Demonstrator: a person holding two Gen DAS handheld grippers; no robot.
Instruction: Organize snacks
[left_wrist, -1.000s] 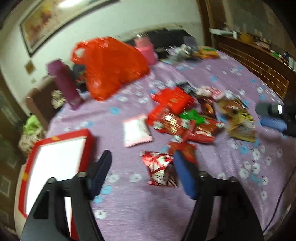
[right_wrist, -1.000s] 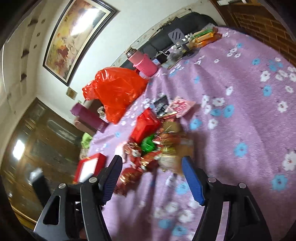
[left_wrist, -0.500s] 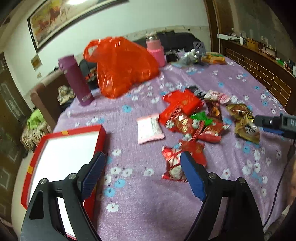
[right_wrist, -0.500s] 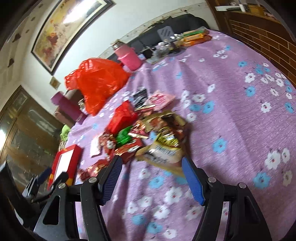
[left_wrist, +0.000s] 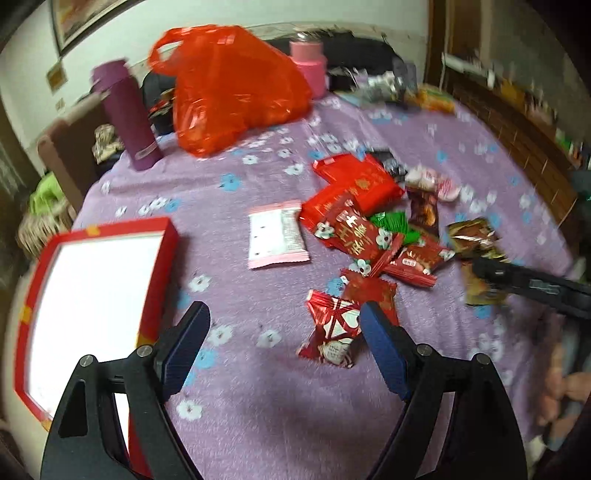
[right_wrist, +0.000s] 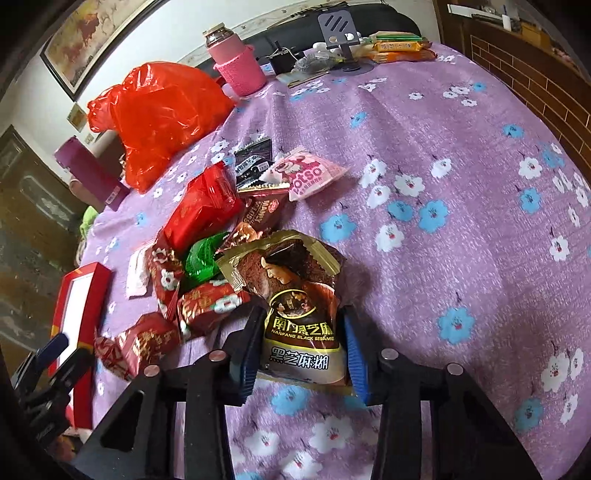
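right gripper (right_wrist: 301, 343) jaws have just been closing – both blue pads now sit against the sides of the black sesame sachet (right_wrist: 295, 295), so it reads as gripped, not yet lifted off the cloth. half a second back the same sachet lay loose ahead of wide-open fingers. my read: first pick of the sort is in hand, next is carry to the red box (right_wrist: 79, 295) at 9 o'clock in the right view

left gripper (left_wrist: 284, 332) released, nothing between the pads; jaws widened a little over the last second. red foil candy pack (left_wrist: 334, 328) lies just inside its right finger, likely next target. in the left view the box (left_wrist: 92, 306) is at 8 o'clock, pile at 2–3 o'clock

materials:
- sachet: glossy brown/gold film, flat pillow shape, serrated top edge, crinkles where the pads press – soft, will bow
- red packs: metallised foil, puffy, crimped ends, slippery
- pink sachet (left_wrist: 277, 236): flat, matte, lying apart from the pile
- green wrapper (right_wrist: 201, 258): shiny, wedged under neighbours
- box: rigid, red walls, white inside, looks unfilled
- purple tablecloth (right_wrist: 461, 184): woven, floral print, soft, wrinkles near the pile

risk: neighbours touch the sachet's far end, may drag on lift
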